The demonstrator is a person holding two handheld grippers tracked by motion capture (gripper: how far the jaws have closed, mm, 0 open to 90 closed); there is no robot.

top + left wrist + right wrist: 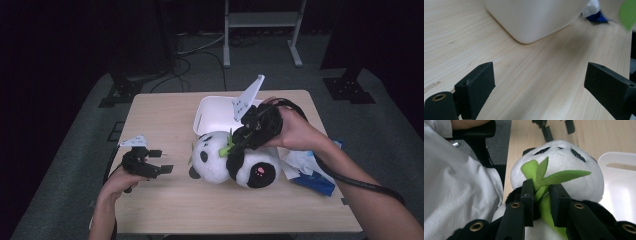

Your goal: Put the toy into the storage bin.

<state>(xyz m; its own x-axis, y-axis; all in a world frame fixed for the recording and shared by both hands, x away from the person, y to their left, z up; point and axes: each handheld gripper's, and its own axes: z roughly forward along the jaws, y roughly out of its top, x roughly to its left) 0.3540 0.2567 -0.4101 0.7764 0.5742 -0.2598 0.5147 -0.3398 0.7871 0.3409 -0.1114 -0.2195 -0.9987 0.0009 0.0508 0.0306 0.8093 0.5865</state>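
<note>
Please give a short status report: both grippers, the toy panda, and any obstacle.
Left gripper open, idle over table. Right gripper shut on green leaf of toy panda. White bin just behind; nothing blocking.

Both grippers are matte black. The left gripper (pixel 161 161) carries a small grey three-cornered plate on top, and the right gripper (pixel 235 145) a larger one dotted with holes. A thick black cable runs back along the right forearm. Brass-ringed screw holes sit behind the blocky black fingers (pixel 527 195). The person wears a white shirt (pixel 454 185).
</note>
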